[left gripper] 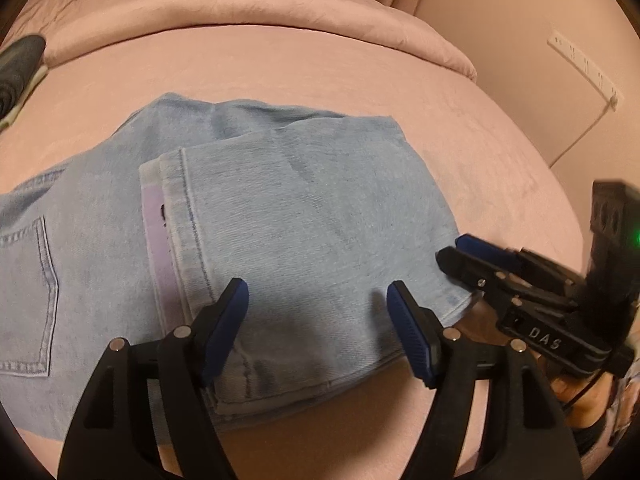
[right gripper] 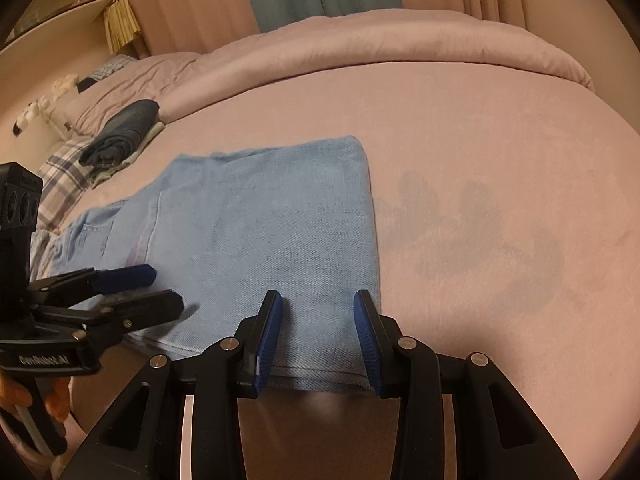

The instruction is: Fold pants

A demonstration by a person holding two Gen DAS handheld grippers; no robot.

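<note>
The light blue denim pants [right gripper: 256, 232] lie folded on the pink bed sheet [right gripper: 480, 160], legs doubled over the seat, so one fold looks done and the next calls for a fresh pinch on the near edge. Over that edge the left gripper [left gripper: 318, 300] stands spread, empty, and the right gripper [right gripper: 318, 312] half-spread, gripping nothing. Beyond the pants lie a rolled pink duvet [right gripper: 400, 44] and dark folded clothes [right gripper: 120, 132].
</note>
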